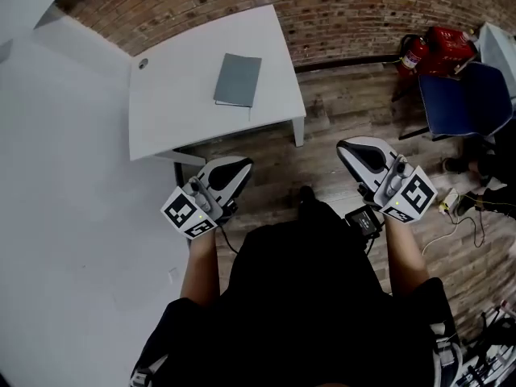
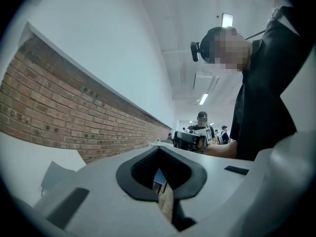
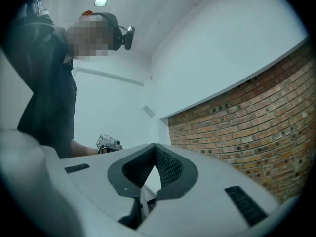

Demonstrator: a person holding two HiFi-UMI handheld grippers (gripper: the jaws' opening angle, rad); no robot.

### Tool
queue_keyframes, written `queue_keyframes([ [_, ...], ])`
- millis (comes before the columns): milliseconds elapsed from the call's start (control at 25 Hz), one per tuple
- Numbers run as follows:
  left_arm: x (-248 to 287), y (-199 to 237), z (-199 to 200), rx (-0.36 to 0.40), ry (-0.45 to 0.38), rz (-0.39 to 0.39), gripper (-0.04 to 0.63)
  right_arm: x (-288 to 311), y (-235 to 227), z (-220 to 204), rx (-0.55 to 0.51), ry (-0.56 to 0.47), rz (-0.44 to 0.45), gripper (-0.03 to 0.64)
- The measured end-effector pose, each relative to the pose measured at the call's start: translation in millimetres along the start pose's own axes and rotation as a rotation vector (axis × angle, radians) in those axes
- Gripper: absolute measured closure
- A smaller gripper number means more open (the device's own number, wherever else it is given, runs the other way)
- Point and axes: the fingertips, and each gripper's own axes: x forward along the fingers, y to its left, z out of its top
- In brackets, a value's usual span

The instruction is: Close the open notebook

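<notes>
While jaws meet, notebook point(image 1: 238, 80) lies well apart.

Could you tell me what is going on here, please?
A person holds a gripper in each hand, close to the body and short of the table. The left gripper and right gripper both have their fingers together, with nothing between them. The notebook lies closed on the table, and neither gripper touches it.
</notes>
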Motion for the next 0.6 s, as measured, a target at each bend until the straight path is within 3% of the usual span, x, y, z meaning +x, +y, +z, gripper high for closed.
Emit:
queue_keyframes([
  [240, -58, -54, 2, -0.015, -0.088, -0.067, 0.578, -19, 74, -17, 0.036, 0.011, -0.042, 0.611],
  [600, -172, -130, -28, -0.064, -0.137, -0.050, 0.578, -31, 214, -64, 0.116, 0.108, -0.051, 0.611],
])
